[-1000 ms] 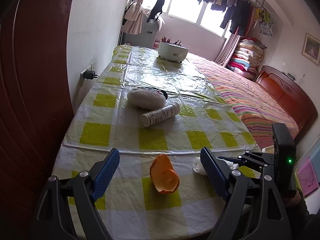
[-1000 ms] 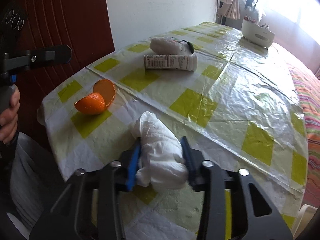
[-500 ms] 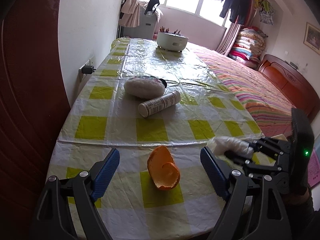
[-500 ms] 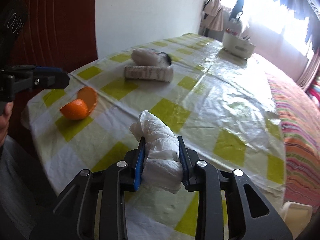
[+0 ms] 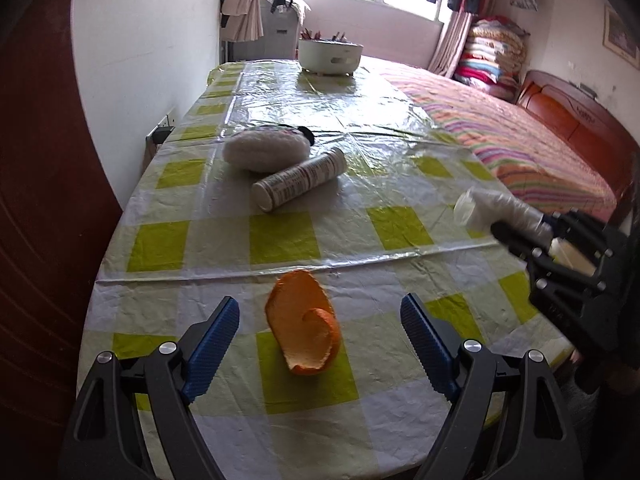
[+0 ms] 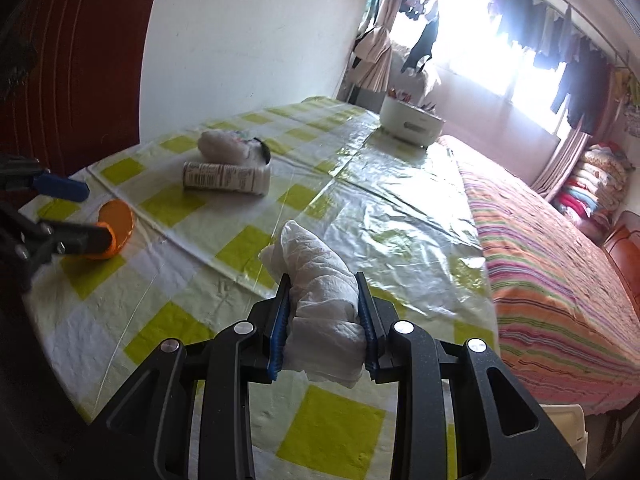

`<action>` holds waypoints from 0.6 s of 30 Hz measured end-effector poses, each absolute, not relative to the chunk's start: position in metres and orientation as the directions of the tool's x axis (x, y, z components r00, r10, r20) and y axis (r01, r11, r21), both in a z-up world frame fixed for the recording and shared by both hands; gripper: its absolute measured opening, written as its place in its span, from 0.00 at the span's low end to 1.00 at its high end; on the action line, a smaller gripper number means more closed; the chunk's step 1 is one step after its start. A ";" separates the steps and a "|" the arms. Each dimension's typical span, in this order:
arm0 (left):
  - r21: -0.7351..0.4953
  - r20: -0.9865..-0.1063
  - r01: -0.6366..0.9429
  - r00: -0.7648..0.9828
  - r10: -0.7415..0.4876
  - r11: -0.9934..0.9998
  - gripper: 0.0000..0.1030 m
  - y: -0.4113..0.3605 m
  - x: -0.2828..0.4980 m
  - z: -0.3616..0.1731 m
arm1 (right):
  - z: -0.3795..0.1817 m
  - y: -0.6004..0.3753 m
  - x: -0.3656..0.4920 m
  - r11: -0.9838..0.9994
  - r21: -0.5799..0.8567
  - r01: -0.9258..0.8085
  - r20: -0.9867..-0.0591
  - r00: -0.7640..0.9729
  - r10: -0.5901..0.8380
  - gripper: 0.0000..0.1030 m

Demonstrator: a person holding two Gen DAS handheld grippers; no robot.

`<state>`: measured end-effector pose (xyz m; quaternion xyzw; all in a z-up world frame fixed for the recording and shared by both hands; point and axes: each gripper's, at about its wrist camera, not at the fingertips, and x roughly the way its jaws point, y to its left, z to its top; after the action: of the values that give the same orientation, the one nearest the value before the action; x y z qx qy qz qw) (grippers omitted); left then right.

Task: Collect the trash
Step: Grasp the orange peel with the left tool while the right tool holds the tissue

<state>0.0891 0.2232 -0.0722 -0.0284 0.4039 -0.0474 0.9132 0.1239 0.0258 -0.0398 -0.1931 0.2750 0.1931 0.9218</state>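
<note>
Tissue wad [image 6: 324,300] partly hidden between right hand-held gripper [image 6: 323,280] pads

A: We saw an orange peel [image 5: 305,322] on the tablecloth [image 5: 280,240], which was white checked with yellow-green squares.

B: We noted the crumpled tissue [image 6: 320,292] was white, pinched between blue pads [image 6: 277,320] on black arms.

A: Beyond the peel, we saw a white tube [image 5: 300,179] with dark print and a fuzzy white lump [image 5: 264,151].

B: Beside the tablecloth, we found a bedspread [image 6: 552,264] striped pink, orange and green.
</note>
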 end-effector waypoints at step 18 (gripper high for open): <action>-0.097 -0.811 -0.018 0.580 -0.069 0.995 0.78 0.218 0.119 -0.097 | -0.029 -0.022 0.120 0.894 -0.101 -0.436 -0.543 0.778 0.317 0.28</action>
<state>0.1189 0.2176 -0.0971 -0.0472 0.4578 -0.0144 0.8877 0.1203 -0.0221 -0.0288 -0.1112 0.2660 0.2010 0.9362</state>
